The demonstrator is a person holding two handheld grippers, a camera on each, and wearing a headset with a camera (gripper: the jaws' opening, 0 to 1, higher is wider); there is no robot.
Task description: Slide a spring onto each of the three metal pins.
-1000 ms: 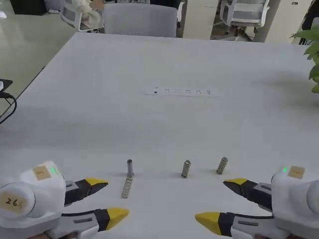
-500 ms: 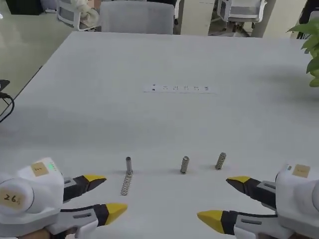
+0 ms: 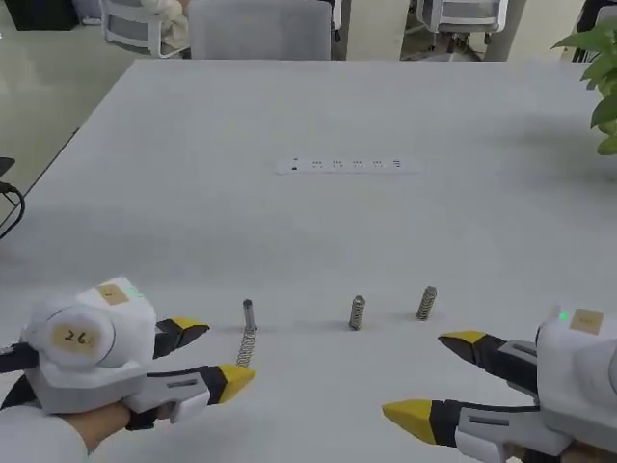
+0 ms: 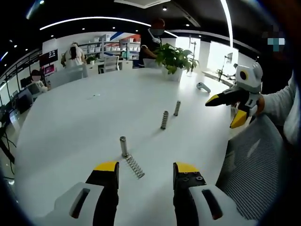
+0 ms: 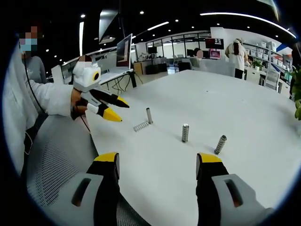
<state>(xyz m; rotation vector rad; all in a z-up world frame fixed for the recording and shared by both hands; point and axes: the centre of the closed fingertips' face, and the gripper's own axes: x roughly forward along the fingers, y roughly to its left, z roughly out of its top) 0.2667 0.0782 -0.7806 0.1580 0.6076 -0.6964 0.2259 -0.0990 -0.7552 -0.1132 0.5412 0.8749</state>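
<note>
Pale grey worktop (image 3: 145, 193) carried three upright metal pins in a row. The bare pin (image 3: 248, 311) stood at the left end of that row and carried no spring. The loose spring (image 3: 245, 349) lay flat on the person's side of the bare pin, with one end at the pin's foot. Whether the two touched could not be told.

To the right of the bare pin stood the spring-covered second pin (image 3: 357, 313). Further right again stood the spring-covered third pin (image 3: 426, 303), which leaned slightly.

The left hand-held gripper (image 3: 224, 353) was held low, just left of the bare pin and nearer the person. Its jaws were apart and gripped nothing. In the left gripper view the loose spring lay just ahead of the gap between the yellow tips.

The right hand-held gripper (image 3: 419, 375) was held well to the right of the bare pin, on the near side of the row. Its jaws were likewise spread wide and empty.

A white power strip (image 3: 347, 165) lay well beyond the bare pin, towards the far edge.
</note>
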